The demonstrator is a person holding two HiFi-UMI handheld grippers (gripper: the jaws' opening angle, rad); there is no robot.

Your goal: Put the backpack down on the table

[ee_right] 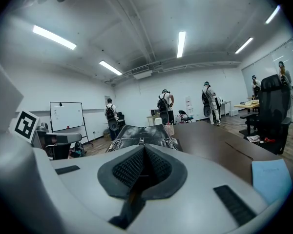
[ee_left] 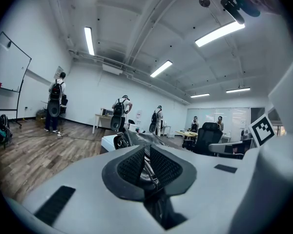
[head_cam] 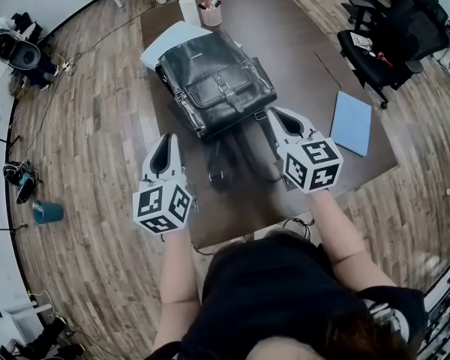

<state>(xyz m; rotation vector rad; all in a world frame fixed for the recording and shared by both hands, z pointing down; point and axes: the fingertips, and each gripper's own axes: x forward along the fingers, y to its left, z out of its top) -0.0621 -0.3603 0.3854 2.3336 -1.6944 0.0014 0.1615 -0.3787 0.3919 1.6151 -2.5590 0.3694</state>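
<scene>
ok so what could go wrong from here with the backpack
The left gripper is shut on what looks like a strap. Pulling back without releasing could drag the backpack toward the near edge of the table. Pushing the backpack forward might tip the pen cup just beyond it.

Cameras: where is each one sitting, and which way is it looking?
Head view: on the person's head, facing steeply down at the backpack on the table; forearms, left gripper, right gripper show.
Left gripper view: on that gripper, facing forward along its shut jaws.
Right gripper view: likewise, over the table.
Shared: every view sees the backpack.
</scene>
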